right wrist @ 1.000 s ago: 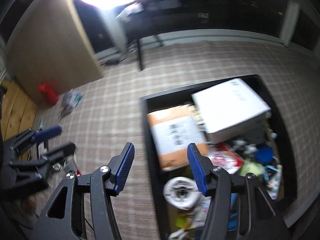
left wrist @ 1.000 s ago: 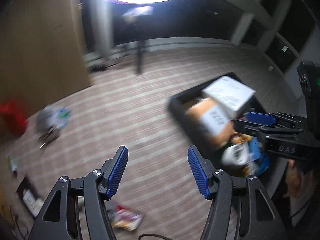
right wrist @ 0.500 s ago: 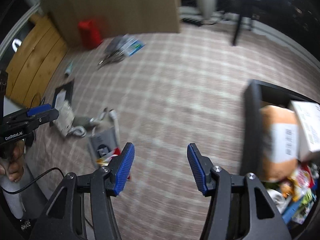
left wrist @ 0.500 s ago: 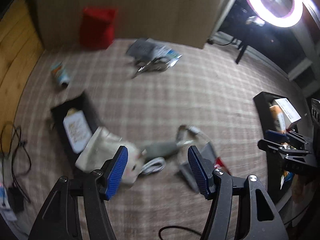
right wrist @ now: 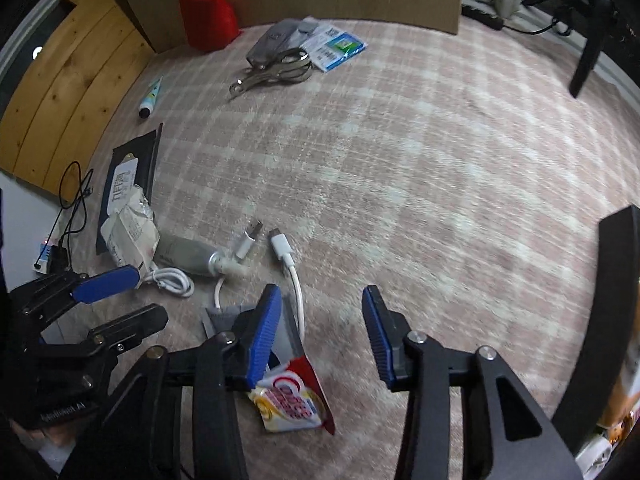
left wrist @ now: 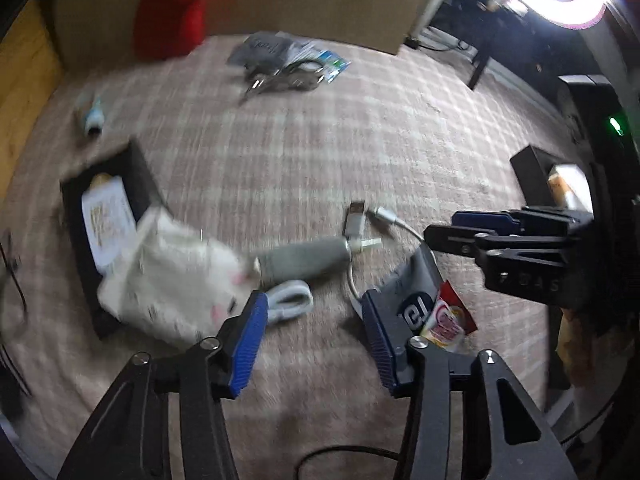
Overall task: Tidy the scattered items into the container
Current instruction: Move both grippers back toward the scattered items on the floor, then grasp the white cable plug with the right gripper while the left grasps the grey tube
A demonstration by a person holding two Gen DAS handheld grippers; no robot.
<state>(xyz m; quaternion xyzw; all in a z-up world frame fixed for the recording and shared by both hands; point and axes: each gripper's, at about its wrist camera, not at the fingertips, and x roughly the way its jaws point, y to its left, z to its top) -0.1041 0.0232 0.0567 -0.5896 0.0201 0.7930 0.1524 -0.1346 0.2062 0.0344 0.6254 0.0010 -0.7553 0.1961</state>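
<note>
Scattered items lie on the checked carpet: a grey tube (left wrist: 306,256) (right wrist: 184,254), a white USB cable (left wrist: 290,300) (right wrist: 286,256), a crumpled white bag (left wrist: 168,276) (right wrist: 130,228), a grey pouch (left wrist: 412,292) and a red-and-yellow snack packet (left wrist: 448,320) (right wrist: 292,396). The black container (left wrist: 532,168) (right wrist: 618,280) stands at the right. My left gripper (left wrist: 310,340) is open and empty above the cable. My right gripper (right wrist: 320,336) is open and empty above the packet; it also shows in the left wrist view (left wrist: 472,224).
A flat black box (left wrist: 108,216) (right wrist: 128,184) lies under the bag. Scissors and packets (right wrist: 280,68), a small tube (right wrist: 150,98) and a red bag (right wrist: 208,16) lie further off by a cardboard wall. Cords and a power strip (right wrist: 60,240) sit at the left.
Both grippers have swung away from the container to the scattered items and come lower and closer to them. Both stay open and empty.
</note>
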